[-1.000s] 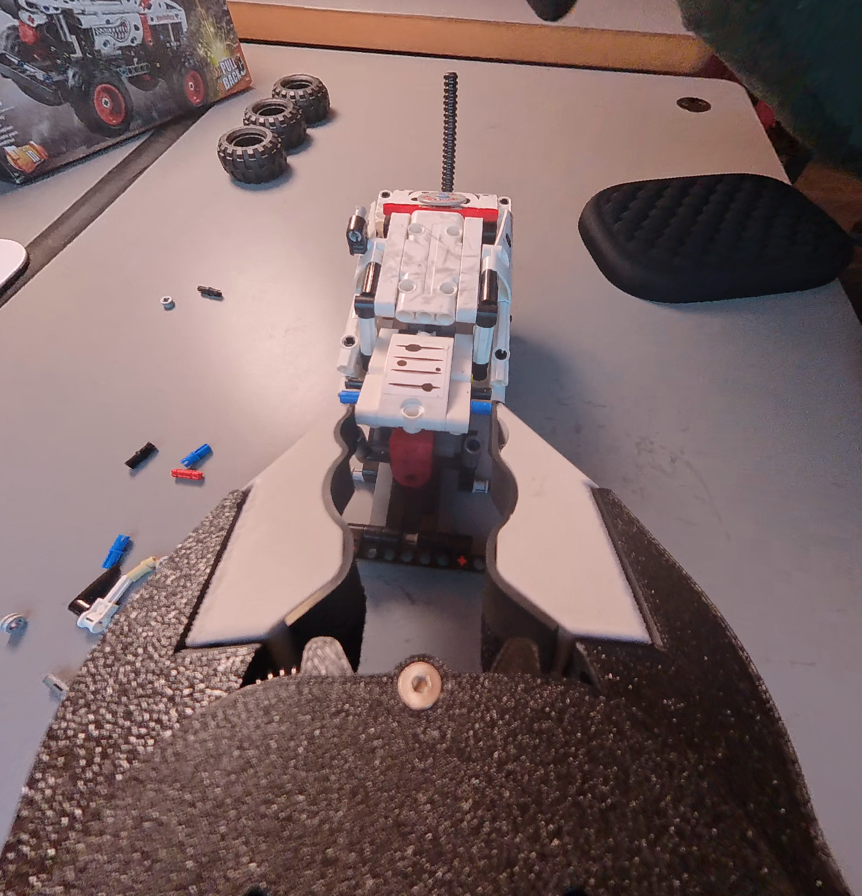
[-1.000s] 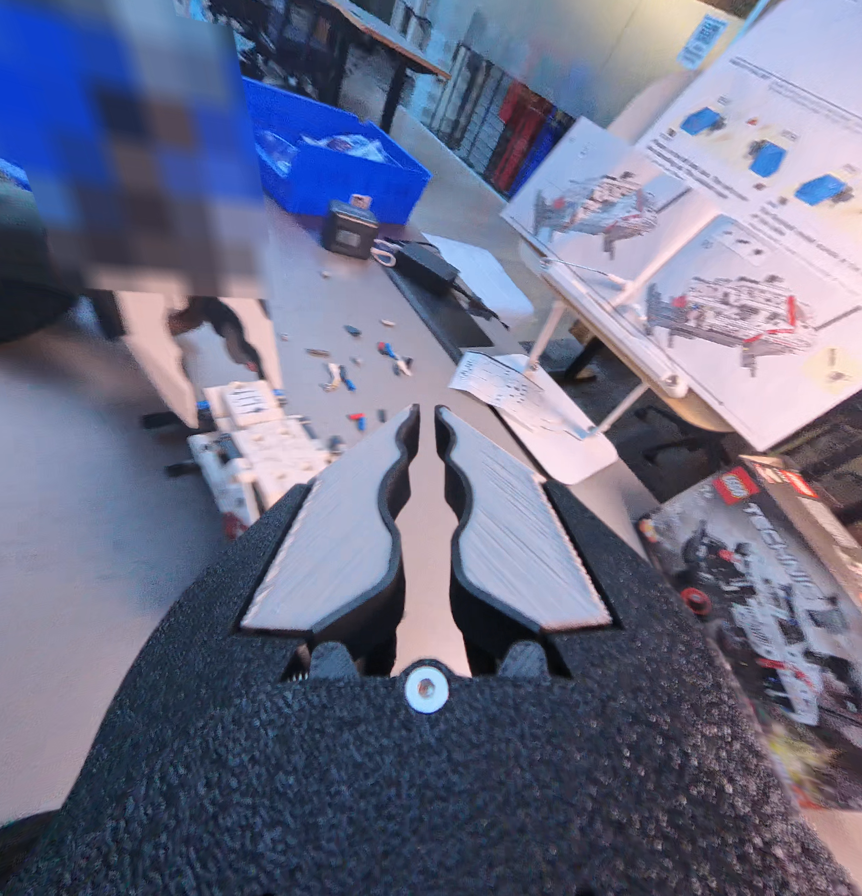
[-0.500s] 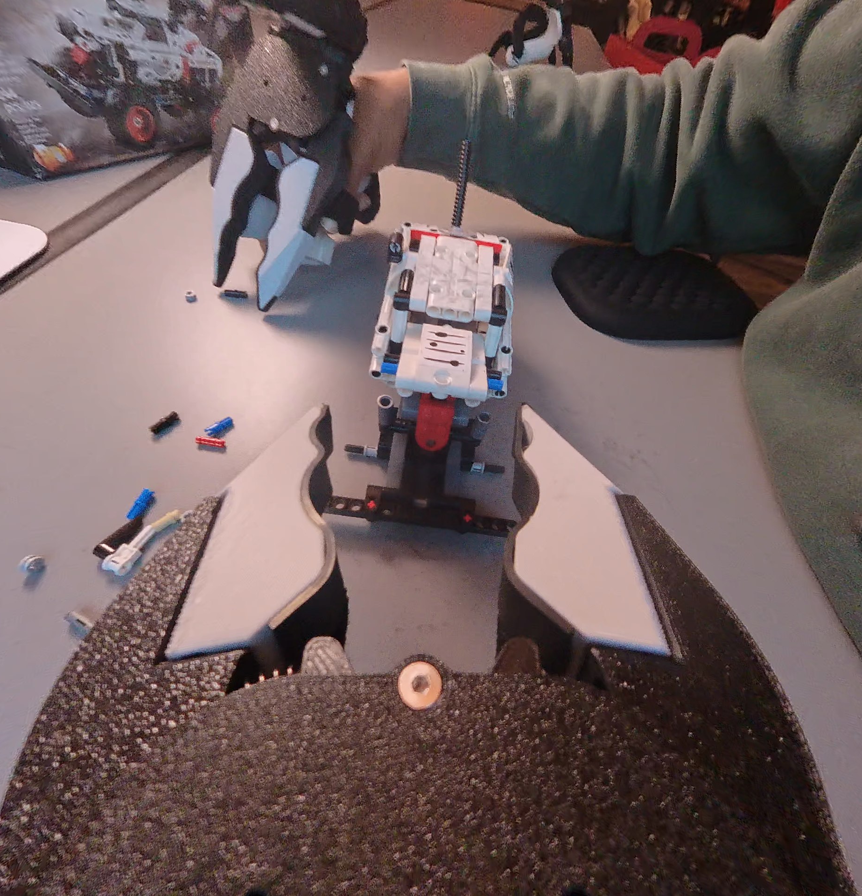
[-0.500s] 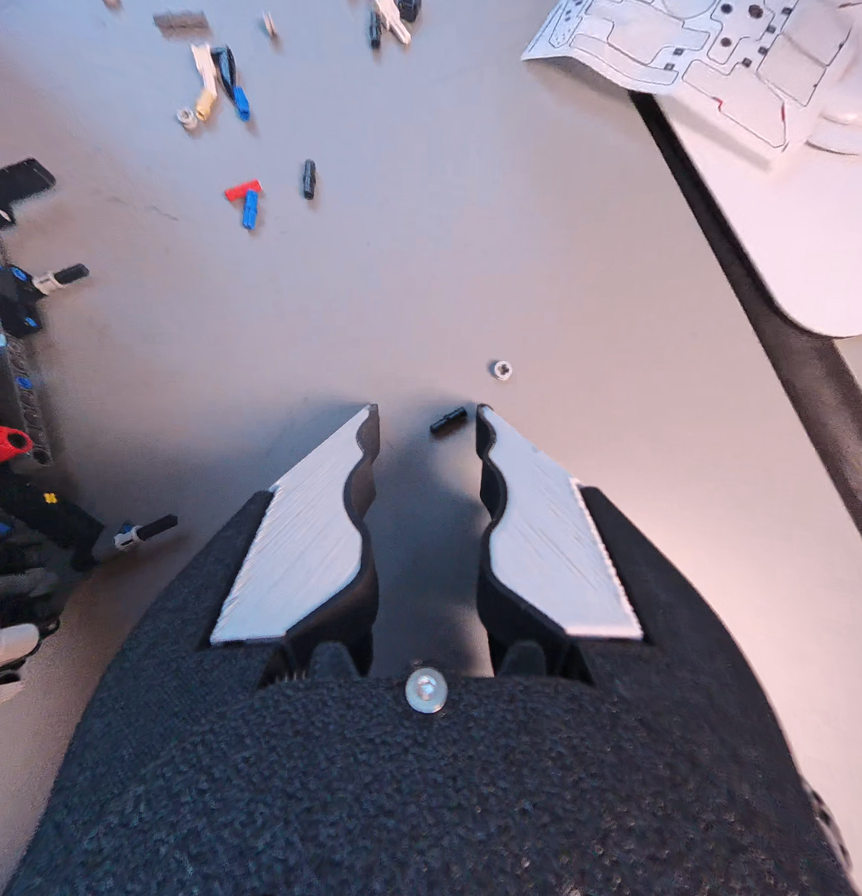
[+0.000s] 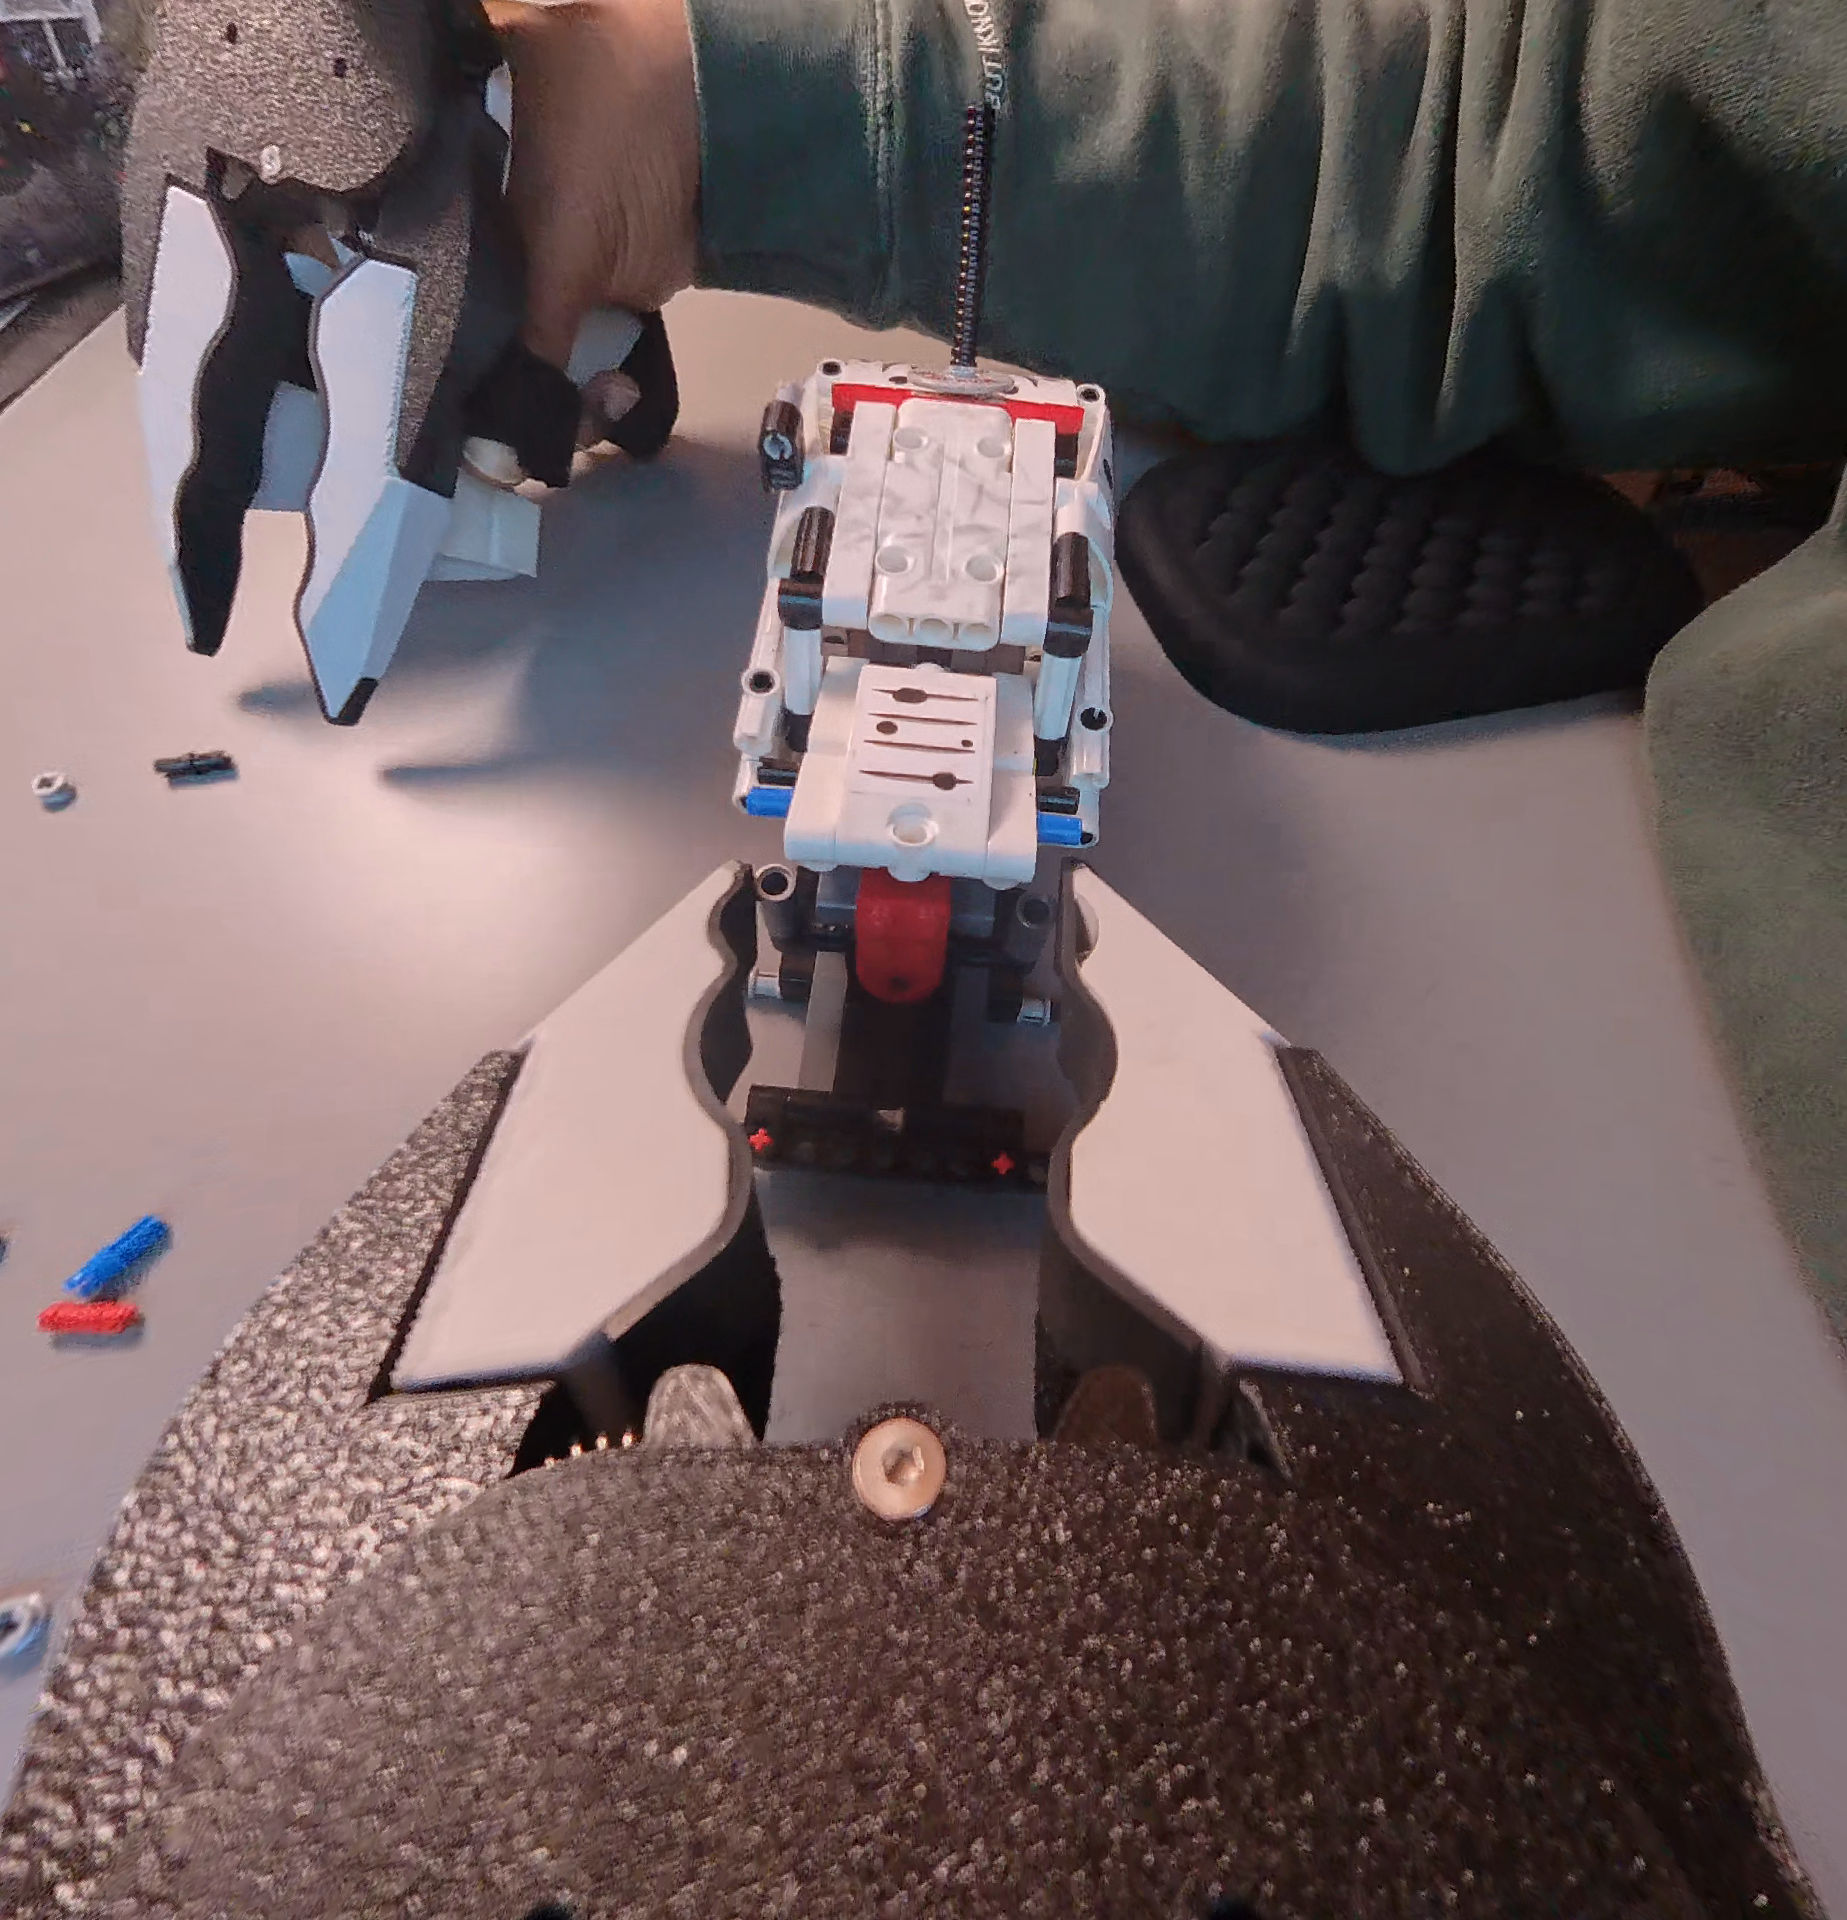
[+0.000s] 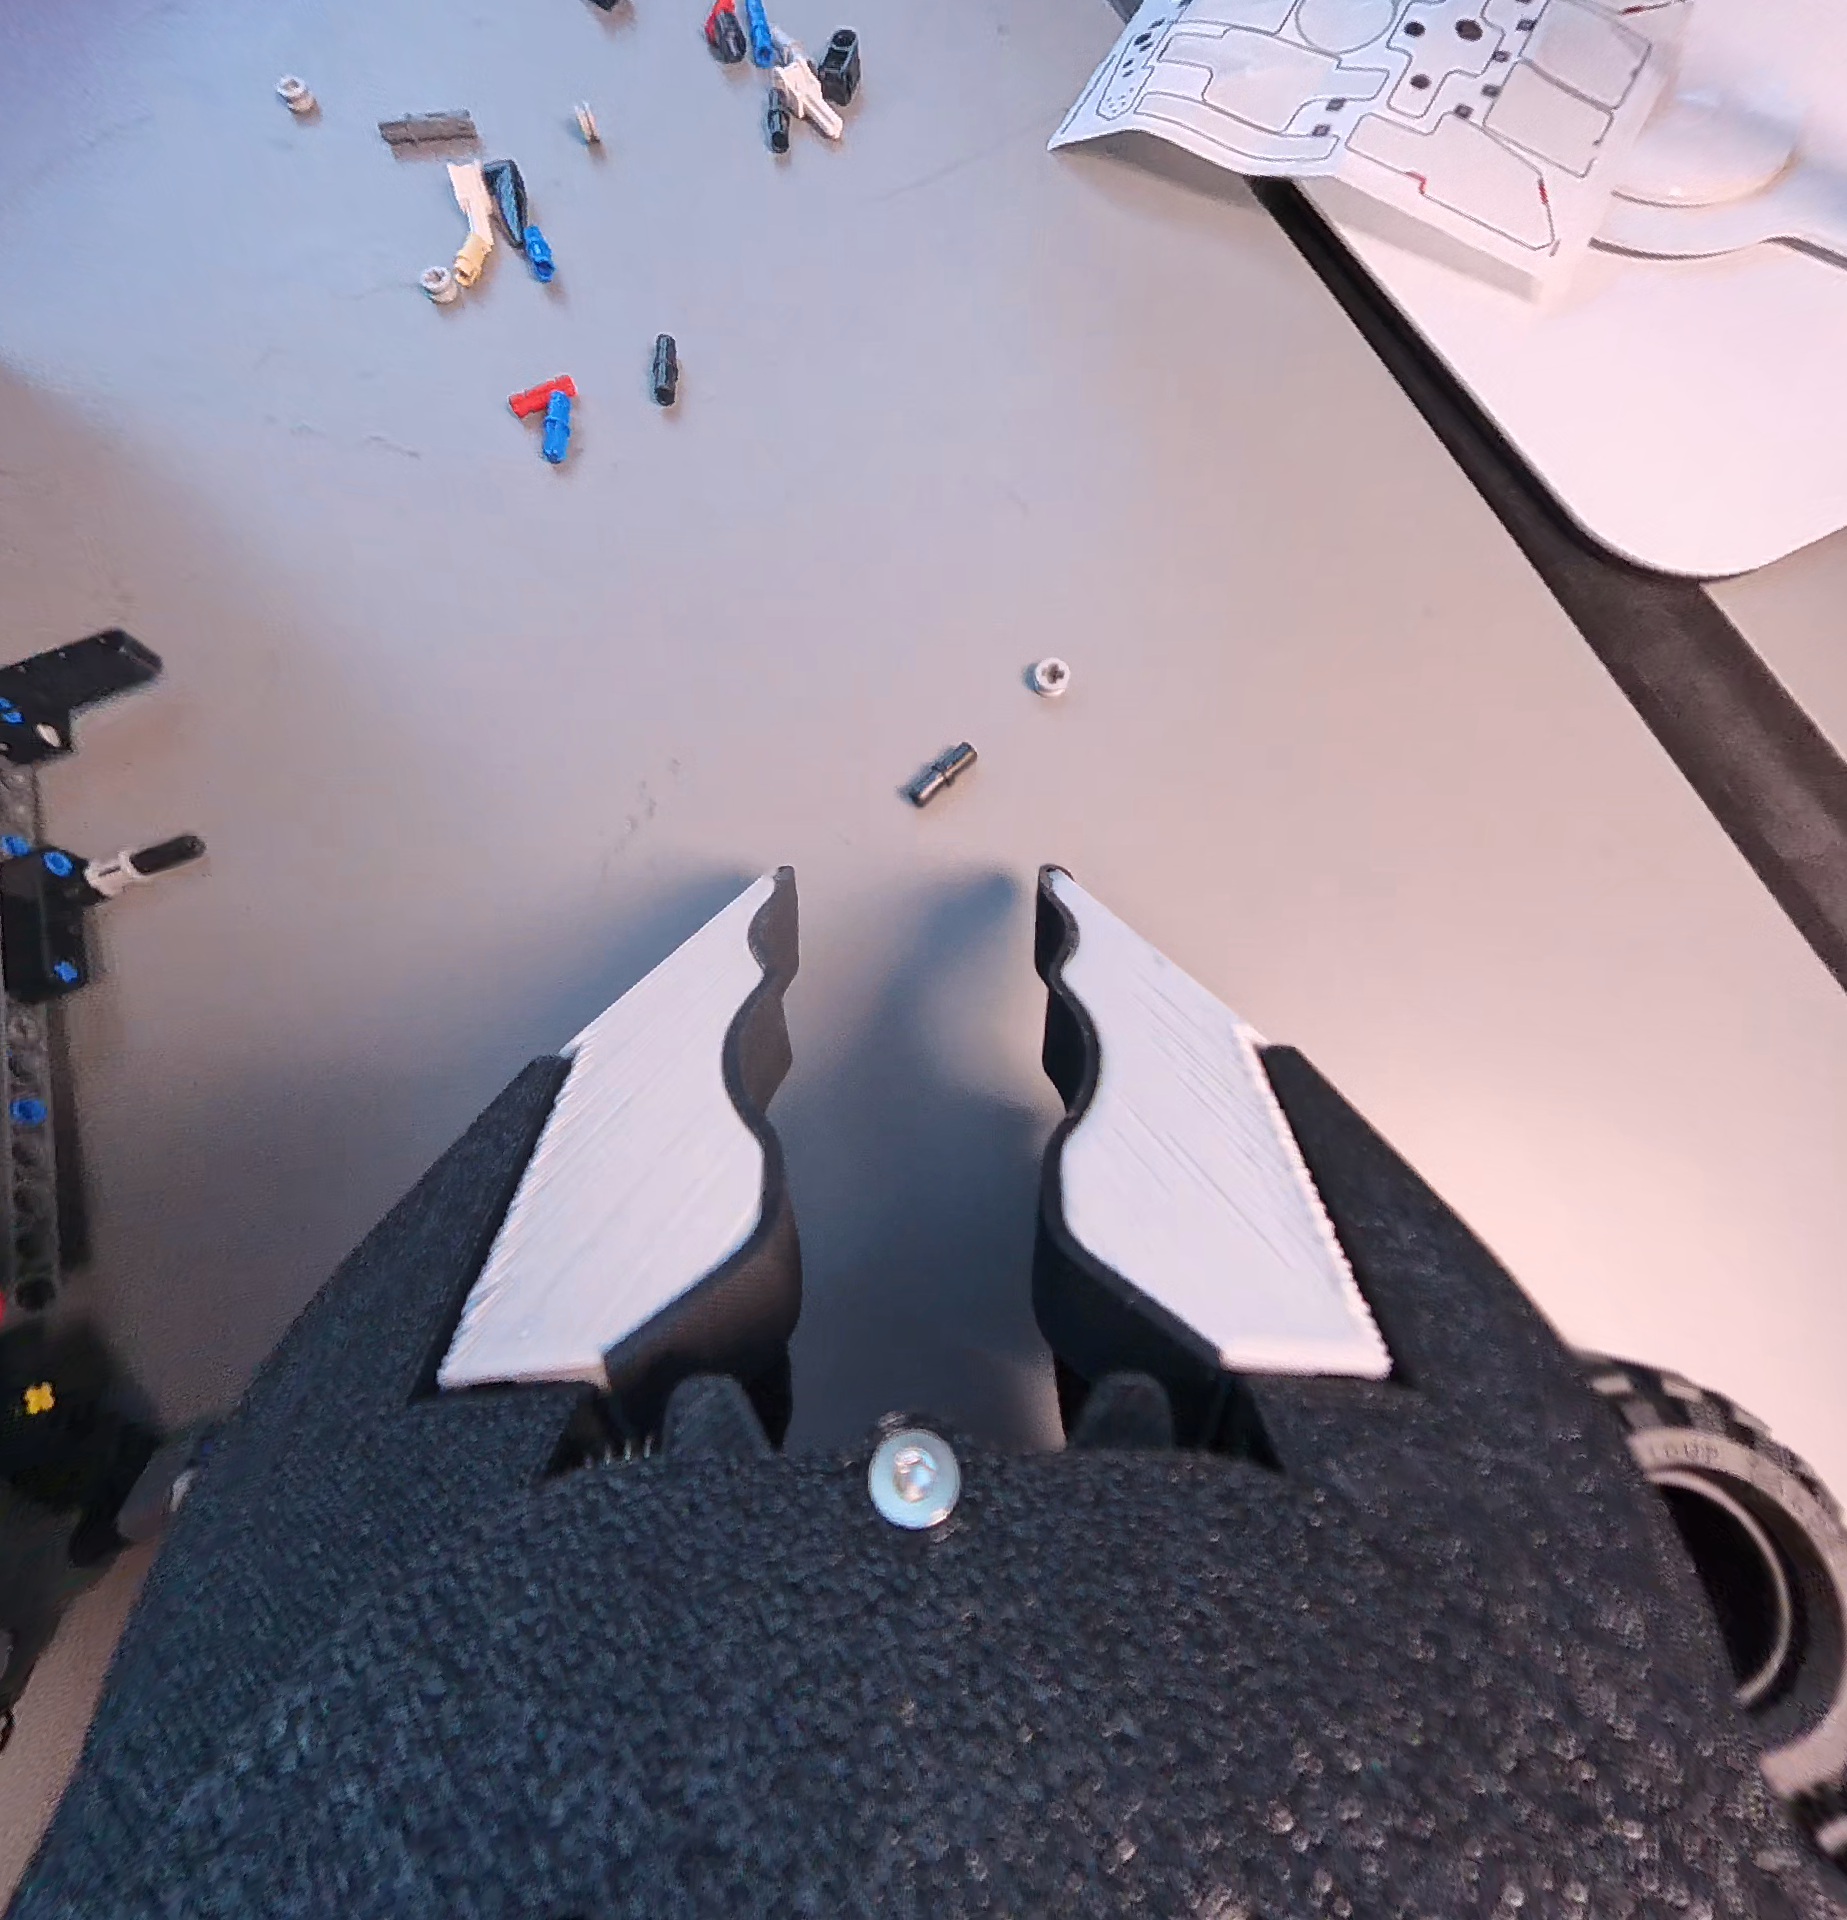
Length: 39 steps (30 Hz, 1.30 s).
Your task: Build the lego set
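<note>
the half-built white, black and red lego truck body (image 5: 924,665) stands on the grey table (image 5: 399,935), well in from its edges, with a thin black ridged rod (image 5: 969,239) rising upright from its far end. the left gripper (image 5: 903,904) has its two grey fingers spread to either side of the model's near end, around the black studded beam (image 5: 888,1143) and the red rounded piece (image 5: 898,940); whether the fingers touch the model cannot be told, and they are not clenched on it.

the right gripper (image 6: 914,883) hangs tips-down over the table, its white-faced fingers parted and holding nothing. just beyond its tips lie a small black lego pin (image 6: 940,774) and a small grey round bush (image 6: 1049,676), apart from each other. farther off a red pin (image 6: 532,396) and a blue pin (image 6: 556,426) touch, near another black pin (image 6: 665,369).

a black knobbly rubber tyre (image 6: 1750,1579) sits beside that gripper's body. a green sleeve (image 5: 1314,187) reaches across behind the model, over a black textured oval pad (image 5: 1386,592).
</note>
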{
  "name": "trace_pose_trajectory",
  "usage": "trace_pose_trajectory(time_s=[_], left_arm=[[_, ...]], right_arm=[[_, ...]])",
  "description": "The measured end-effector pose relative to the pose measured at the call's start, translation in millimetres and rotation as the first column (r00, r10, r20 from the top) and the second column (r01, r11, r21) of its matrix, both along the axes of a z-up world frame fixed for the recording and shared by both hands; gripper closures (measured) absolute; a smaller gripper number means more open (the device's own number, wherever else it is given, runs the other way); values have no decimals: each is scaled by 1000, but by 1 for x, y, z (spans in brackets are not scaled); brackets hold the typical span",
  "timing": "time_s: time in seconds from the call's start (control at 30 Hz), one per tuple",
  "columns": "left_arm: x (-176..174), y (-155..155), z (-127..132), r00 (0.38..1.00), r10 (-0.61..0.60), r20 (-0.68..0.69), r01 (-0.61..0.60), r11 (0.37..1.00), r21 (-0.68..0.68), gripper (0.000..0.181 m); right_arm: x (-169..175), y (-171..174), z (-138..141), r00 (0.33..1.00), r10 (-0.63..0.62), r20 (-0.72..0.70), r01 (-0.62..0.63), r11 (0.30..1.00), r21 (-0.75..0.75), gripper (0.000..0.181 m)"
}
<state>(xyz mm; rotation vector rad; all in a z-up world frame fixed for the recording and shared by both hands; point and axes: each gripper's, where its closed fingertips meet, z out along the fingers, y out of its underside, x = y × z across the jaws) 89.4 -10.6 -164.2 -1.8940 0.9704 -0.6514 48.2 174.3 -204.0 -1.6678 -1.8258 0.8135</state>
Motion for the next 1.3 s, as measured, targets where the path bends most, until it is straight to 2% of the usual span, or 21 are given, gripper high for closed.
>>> trace_pose_trajectory(time_s=[0.17,0.27,0.3,0.37,0.43,0.5,0.53,0.6,0.63,0.67,0.77,0.9,1.0,1.1,1.2,1.3], left_arm=[[16,11,-1,998,52,27,-51,999,-16,124],[8,21,-2,991,128,24,-128,992,-10,122],[7,21,3,991,123,52,-123,992,2,116],[-5,22,30,973,154,170,-164,985,46,113],[-35,27,57,936,229,268,-261,961,90,114],[-81,37,66,888,363,283,-405,908,106,120],[-105,41,62,862,437,258,-473,876,96,122],[-155,46,48,793,582,180,-602,794,88,128],[-176,46,41,762,630,149,-645,760,82,131],[-192,46,34,737,665,123,-675,735,68,131],[-221,44,19,686,723,87,-726,687,15,132],[-239,52,6,664,748,7,-748,664,23,134],[-245,71,1,667,744,-34,-744,668,30,135],[-247,97,-4,692,719,-65,-721,693,-10,138],[-257,124,-13,702,705,-101,-711,701,-57,142],[-258,141,-22,732,674,-101,-681,721,-128,146]], right_arm=[[25,6,19,995,-49,-90,48,999,-18,136],[41,-4,64,975,-38,-220,31,999,-38,136],[46,-13,84,964,-13,-265,1,999,-43,135],[59,-47,121,948,101,-301,-124,991,-58,126],[72,-93,137,938,261,-226,-277,960,-40,110],[83,-131,124,921,386,-53,-387,922,3,98],[85,-141,110,911,410,51,-412,910,37,98],[92,-142,75,875,401,270,-446,886,129,108],[95,-140,64,859,392,330,-457,877,148,112],[95,-143,63,853,403,330,-461,880,117,118],[103,-132,64,845,406,349,-463,881,97,119],[126,-79,64,856,301,421,-379,918,115,119],[138,-44,64,874,221,433,-304,944,131,119],[136,-42,66,886,213,412,-302,939,164,118],[124,-61,89,937,219,271,-274,944,184,113],[126,-60,95,959,144,244,-214,932,291,109]])
